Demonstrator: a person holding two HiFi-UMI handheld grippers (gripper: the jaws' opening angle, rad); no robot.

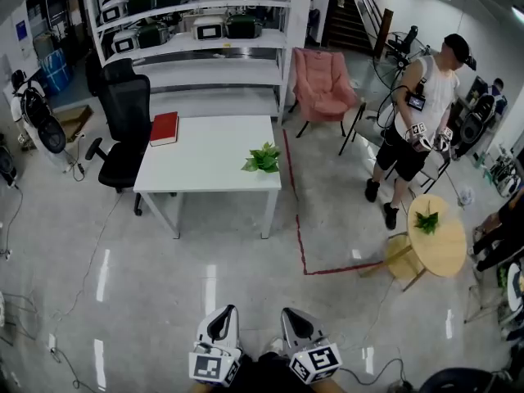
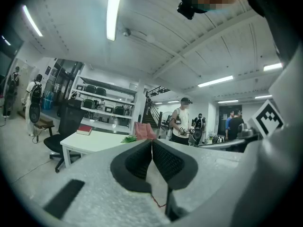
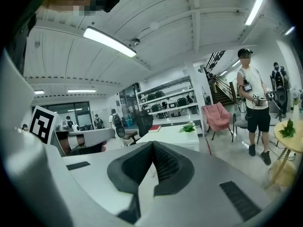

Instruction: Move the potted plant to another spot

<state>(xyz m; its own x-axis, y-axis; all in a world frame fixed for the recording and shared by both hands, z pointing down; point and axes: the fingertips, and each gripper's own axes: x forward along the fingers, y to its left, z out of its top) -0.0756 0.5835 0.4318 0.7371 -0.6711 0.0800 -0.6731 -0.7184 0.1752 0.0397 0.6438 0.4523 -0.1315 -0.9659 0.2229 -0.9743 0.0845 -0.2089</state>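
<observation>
- Plant (image 1: 263, 159) sits on white table (image 1: 205, 170), near its right edge, upright; also seen in left gripper view (image 2: 129, 139) and right gripper view (image 3: 189, 127).
- Red book (image 1: 164, 128) lies at the table's far-left corner, well apart from the plant.
- Black chair (image 1: 124, 129) stands at the table's left side; shelves (image 1: 196, 47) w/ dark cases run behind it.
- Pink chair (image 1: 323, 84) is beyond the table's right end; red tape line (image 1: 296, 219) runs on the floor btwn table and the room's right part.
- Right of the tape, a person (image 1: 422, 117) in a white top stands holding devices; near them a round table (image 1: 446, 248) carries a 2nd plant (image 1: 426, 221).
- Left gripper (image 1: 221, 324) at bottom of head view, well apart from the table: jaws pressed together, nothing btwn them.
- Right gripper (image 1: 296, 322) just beside it: jaws likewise together, empty.
</observation>
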